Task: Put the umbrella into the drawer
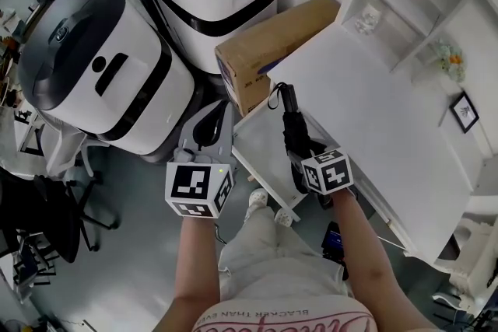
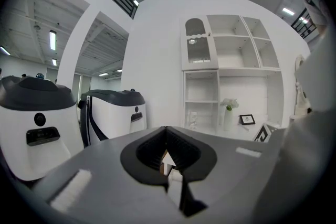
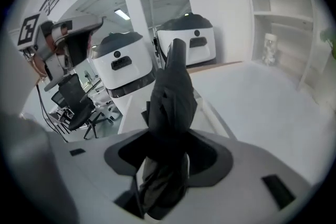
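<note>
The right gripper (image 1: 300, 159) pinches the folded umbrella (image 1: 291, 124), which sticks out ahead of its jaws, over the open drawer (image 1: 261, 148) below them. This looks like the placing step. Next, lower it flat inside and then spread the jaws. The left gripper (image 1: 204, 127), jaws pressed together on nothing, hangs beside the drawer. A white cabinet top (image 1: 366, 97) lies to the right of the jaws, and a cardboard box (image 1: 272, 43) and white machines (image 1: 101, 66) stand beyond.

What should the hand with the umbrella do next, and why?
Probably lower it a little and lay it flat. The right gripper is clamped on the folded black umbrella, which hangs over the open drawer, apparently not lying inside yet.
</note>
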